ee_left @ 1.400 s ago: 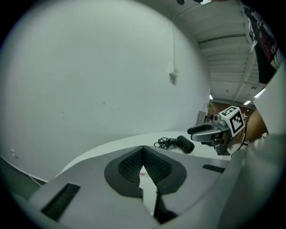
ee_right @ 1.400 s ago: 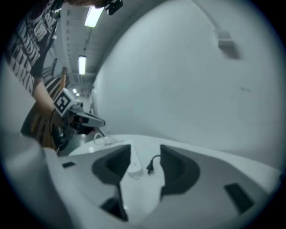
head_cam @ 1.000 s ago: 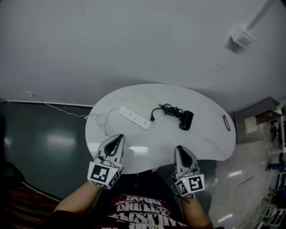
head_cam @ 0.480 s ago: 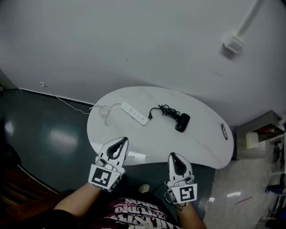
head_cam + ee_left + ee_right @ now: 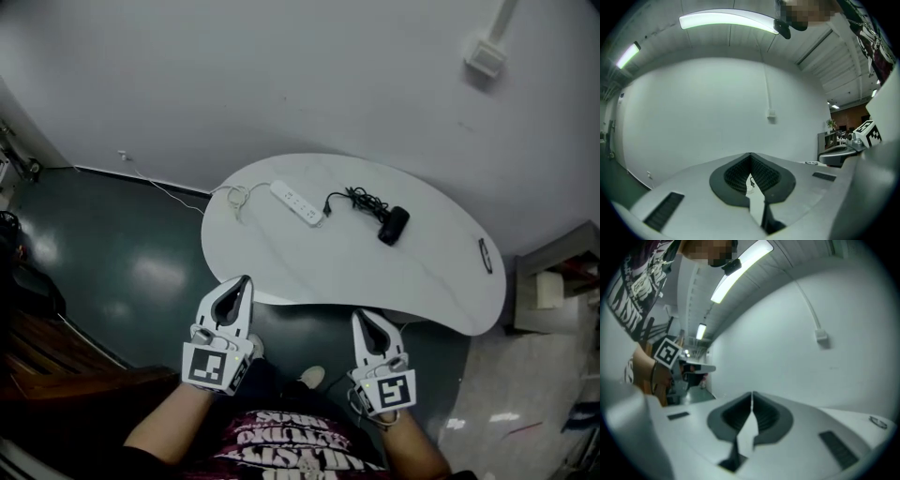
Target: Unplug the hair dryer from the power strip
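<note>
Dark green floor (image 5: 141, 272) surrounds a white table (image 5: 431, 281) in the head view. On it a white power strip (image 5: 296, 202) lies left of the black hair dryer (image 5: 394, 225), whose plug (image 5: 327, 207) rests just beside the strip's end. The left hand-held gripper (image 5: 246, 279) and right hand-held gripper (image 5: 359, 317) hang at the table's near edge, well apart from both. Left gripper view: jaws together, nothing between them. Right gripper view: jaws likewise closed and empty.
</note>
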A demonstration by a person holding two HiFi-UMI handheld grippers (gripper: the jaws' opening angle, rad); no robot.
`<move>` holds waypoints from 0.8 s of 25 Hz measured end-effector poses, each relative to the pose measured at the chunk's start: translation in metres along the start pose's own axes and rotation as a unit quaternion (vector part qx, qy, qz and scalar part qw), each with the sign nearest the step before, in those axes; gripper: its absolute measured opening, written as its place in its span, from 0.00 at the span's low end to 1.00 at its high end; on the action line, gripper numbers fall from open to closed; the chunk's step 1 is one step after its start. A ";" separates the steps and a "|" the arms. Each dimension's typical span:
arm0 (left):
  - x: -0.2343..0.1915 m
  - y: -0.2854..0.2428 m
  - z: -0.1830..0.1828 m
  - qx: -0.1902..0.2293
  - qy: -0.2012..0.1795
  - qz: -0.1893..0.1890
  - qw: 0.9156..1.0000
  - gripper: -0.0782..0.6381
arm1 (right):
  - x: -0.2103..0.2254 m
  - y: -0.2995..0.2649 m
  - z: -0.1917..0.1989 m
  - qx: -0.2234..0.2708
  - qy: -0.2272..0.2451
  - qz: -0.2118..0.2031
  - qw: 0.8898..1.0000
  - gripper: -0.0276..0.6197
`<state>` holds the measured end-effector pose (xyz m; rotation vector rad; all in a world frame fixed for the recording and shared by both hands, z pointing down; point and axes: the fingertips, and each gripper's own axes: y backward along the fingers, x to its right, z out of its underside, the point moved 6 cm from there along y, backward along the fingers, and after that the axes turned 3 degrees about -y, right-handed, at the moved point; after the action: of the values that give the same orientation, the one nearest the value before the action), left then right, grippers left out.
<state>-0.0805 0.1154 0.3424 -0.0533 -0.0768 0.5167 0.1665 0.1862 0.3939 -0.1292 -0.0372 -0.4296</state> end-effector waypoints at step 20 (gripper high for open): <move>-0.014 0.032 0.002 0.011 0.002 0.044 0.999 0.13 | -0.054 -0.003 -0.001 -0.008 0.008 0.033 0.999 0.10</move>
<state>-0.1085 0.1360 0.3415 -0.0356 -0.0653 0.6043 0.1161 0.2052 0.3898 -0.1428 -0.0138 -0.3655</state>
